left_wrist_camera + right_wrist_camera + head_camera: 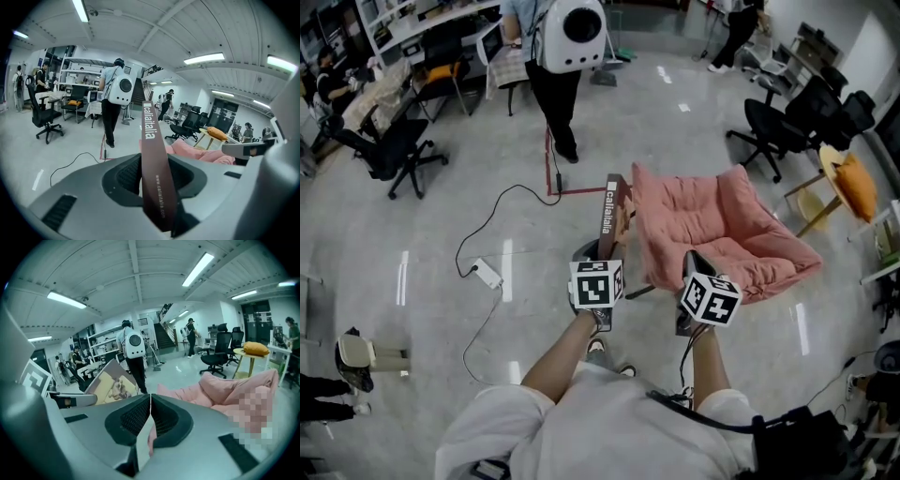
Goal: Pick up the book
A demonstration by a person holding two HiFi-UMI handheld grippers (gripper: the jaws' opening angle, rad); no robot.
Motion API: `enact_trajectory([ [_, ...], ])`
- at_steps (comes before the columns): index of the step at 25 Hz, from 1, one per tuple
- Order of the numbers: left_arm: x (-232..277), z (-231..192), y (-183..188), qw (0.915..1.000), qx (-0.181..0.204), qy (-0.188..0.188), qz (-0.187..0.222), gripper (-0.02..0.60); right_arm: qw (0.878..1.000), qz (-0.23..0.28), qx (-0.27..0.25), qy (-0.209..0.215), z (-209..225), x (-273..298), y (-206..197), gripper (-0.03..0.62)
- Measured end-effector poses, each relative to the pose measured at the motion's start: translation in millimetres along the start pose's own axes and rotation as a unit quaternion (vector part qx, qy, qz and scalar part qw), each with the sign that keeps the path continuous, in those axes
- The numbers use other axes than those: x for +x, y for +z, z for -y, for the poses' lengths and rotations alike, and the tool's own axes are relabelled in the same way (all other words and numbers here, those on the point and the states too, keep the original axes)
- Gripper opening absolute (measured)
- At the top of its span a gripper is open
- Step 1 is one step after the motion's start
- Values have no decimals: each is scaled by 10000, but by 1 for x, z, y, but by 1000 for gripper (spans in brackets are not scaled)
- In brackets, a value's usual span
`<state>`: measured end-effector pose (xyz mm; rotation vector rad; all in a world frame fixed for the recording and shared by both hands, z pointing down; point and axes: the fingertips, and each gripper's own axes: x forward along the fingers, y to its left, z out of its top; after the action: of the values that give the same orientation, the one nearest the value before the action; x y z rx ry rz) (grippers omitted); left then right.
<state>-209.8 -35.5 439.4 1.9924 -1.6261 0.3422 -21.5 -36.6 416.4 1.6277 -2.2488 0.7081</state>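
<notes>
Right gripper (150, 396) jaws together, book (112, 384) left; pink cushion (220, 383) beyond

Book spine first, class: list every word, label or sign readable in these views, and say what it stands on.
"caliaitalia": large white letters on the spine of the book, held by the left gripper.
"www.caliaitalia.com": small print lower on that spine.
marker cubes: patterns only, no words.
Nothing else is readable.

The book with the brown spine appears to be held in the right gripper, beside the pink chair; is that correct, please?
Not quite: the book is held in the left gripper, not the right gripper, whose jaws are together on nothing. The left gripper view shows the brown spine clamped between its jaws. The pink chair is beside it.
</notes>
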Motion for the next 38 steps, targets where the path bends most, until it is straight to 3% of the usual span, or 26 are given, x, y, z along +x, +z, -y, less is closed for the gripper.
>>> enact_trajectory([
  [3, -10, 9, -13, 9998, -136, 140, -22, 144, 9993, 40, 241, 296, -4, -11, -4, 31],
  [11, -29, 20, -38, 9992, -168, 346, -140, 144, 9982, -224, -49, 555, -19, -21, -31, 31],
  [38, -14, 20, -11, 9992, -200, 346, 75, 144, 9992, -56, -216, 342, 0, -10, -9, 29],
])
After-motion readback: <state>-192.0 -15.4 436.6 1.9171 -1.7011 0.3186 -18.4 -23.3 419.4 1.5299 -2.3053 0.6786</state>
